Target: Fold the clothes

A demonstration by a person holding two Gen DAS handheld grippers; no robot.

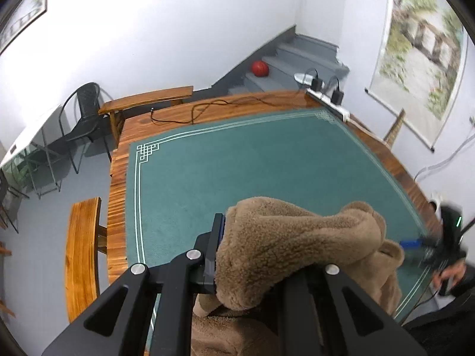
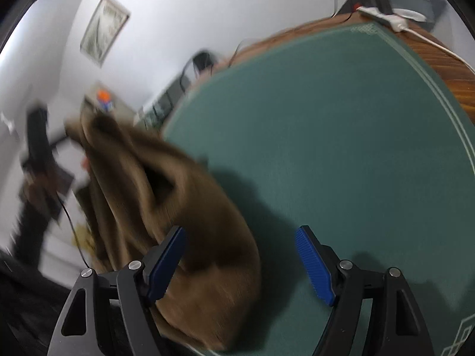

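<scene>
The left gripper [image 1: 252, 252] is mostly buried: a thick fold of the brown fleece garment [image 1: 285, 252] drapes over it, hiding the right-hand finger altogether and leaving only the left finger with its blue pad [image 1: 221, 231] showing at the fabric's edge. The cloth is bunched between the fingers and lifted off the surface, so the jaws are pinching the fleece, though the exact gap cannot be read under the pile. The rest of the garment hangs down below the gripper and out of the bottom of the left wrist view.

The right gripper [image 2: 240, 262] has its fingers spread wide, with both blue pads [image 2: 314, 267] bare and nothing between them. Its left finger lies just beside or against the garment's [image 2: 190, 222] lower heap; motion blur makes actual contact impossible to judge. That view is smeared throughout, and the fleece reads as a brown streak rising up toward the left gripper [image 2: 38, 148], which is only a dark blur at the left edge.

The garment sits at the near edge of the green mat [image 1: 237, 163], whose white border line runs round a wooden table [image 1: 117, 184]. From the left wrist, the right gripper [image 1: 415, 243] appears blurred at the far right edge. Farther out lie a white power strip [image 1: 329, 101], a black cable [image 1: 207, 109], benches [image 1: 83, 255], a black chair [image 1: 86, 109] and a red ball [image 1: 260, 68] on grey steps.
</scene>
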